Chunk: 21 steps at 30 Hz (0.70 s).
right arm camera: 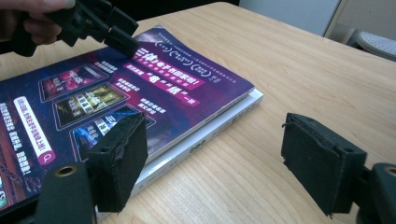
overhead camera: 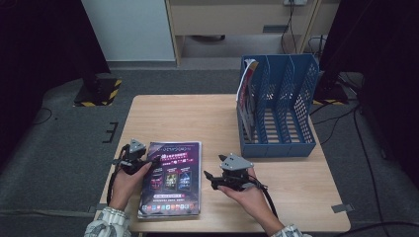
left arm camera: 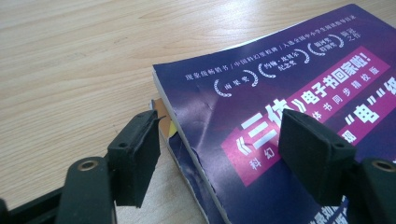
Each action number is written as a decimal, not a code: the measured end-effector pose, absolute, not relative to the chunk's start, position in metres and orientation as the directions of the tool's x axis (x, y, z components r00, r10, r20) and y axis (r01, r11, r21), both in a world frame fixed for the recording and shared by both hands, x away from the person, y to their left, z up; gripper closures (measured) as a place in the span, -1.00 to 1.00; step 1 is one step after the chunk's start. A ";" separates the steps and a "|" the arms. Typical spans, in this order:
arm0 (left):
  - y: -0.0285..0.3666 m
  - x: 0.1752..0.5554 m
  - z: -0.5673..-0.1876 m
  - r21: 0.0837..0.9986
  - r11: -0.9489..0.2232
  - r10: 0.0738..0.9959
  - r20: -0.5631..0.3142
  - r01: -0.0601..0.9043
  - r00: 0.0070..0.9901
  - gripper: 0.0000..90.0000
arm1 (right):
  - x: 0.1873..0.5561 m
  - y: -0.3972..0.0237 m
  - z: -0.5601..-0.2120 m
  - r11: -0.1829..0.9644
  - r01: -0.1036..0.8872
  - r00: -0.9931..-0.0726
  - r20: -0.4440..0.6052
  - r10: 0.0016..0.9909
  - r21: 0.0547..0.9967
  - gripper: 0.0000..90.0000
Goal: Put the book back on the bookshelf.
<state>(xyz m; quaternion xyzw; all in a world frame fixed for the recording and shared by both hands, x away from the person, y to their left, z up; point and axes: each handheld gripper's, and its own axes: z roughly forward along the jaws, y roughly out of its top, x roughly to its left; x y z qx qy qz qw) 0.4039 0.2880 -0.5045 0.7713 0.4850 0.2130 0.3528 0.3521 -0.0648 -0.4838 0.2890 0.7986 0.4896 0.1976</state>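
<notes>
Left gripper (overhead camera: pixel 148 163): black jaws with matte foam pads, parted astride the top book's left edge, pads not pressing.
Top book (overhead camera: pixel 171 177): glossy purple softcover, flat rectangle, creased near its spine, lying on a white-edged book (right arm camera: pixel 205 140) at the table's near left.
Right gripper (overhead camera: pixel 208 177): jaws apart, holding nothing, just right of the stack.
Table (overhead camera: pixel 197 118): pale wood grain.
File rack (overhead camera: pixel 279 106): blue perforated plastic, far right, upright.

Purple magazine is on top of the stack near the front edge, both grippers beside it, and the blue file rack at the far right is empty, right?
Not quite: the blue file rack is not empty. The high view shows a magazine standing in its leftmost slot. The rest holds: the purple magazine tops the stack, with the left gripper and right gripper beside it.
</notes>
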 end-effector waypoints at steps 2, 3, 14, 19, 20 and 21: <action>0.290 0.405 -0.505 0.753 -0.275 0.896 -0.024 0.598 0.443 -0.37 | 0.353 -0.064 -0.485 0.362 0.270 -0.758 -0.035 0.651 0.892 -0.53; 0.291 0.405 -0.506 0.756 -0.278 0.894 -0.022 0.593 0.447 -0.40 | 0.353 -0.063 -0.486 0.366 0.273 -0.758 -0.035 0.652 0.890 -0.54; 0.287 0.404 -0.509 0.759 -0.264 0.877 -0.068 0.595 0.476 -0.37 | 0.357 -0.059 -0.493 0.388 0.298 -0.758 -0.031 0.651 0.872 -0.58; 0.284 0.400 -0.506 0.757 -0.299 0.872 -0.030 0.582 0.488 -0.32 | 0.359 -0.053 -0.497 0.400 0.309 -0.767 -0.023 0.641 0.863 -0.59; 0.284 0.400 -0.506 0.755 -0.299 0.873 -0.031 0.584 0.487 -0.33 | 0.359 -0.053 -0.498 0.406 0.309 -0.770 -0.024 0.638 0.860 -0.60; 0.284 0.400 -0.506 0.756 -0.295 0.874 -0.035 0.585 0.486 -0.32 | 0.360 -0.052 -0.499 0.412 0.309 -0.774 -0.025 0.633 0.857 -0.60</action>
